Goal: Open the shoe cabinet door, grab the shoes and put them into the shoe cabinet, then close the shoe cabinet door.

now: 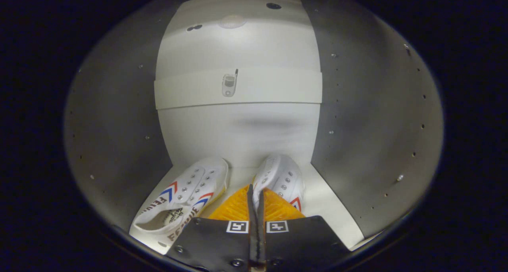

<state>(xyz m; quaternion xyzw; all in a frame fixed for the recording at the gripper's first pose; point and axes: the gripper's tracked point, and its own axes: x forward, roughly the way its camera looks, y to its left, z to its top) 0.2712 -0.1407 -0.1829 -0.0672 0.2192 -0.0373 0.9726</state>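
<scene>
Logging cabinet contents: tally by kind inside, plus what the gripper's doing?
White sneakers: 2, left one and right one, on the cabinet floor
Shelf boards: 1
Total: 3
Gripper: fingers pinching the right sneaker's side wall.

White shoes side by side inside cabinet

The gripper shows as two broad flat plates side by side, meeting along a narrow straight seam down the middle. Each plate widens toward the near end and has a slanted outer edge. Close to the seam, each carries a small square tag with a blocky coded pattern, one on either side. Round screws sit in the plates, one near the left plate's outer corner and others low beside the seam. Ahead of the plates, the fingers taper to a point, and their faces are finely ribbed.
</scene>
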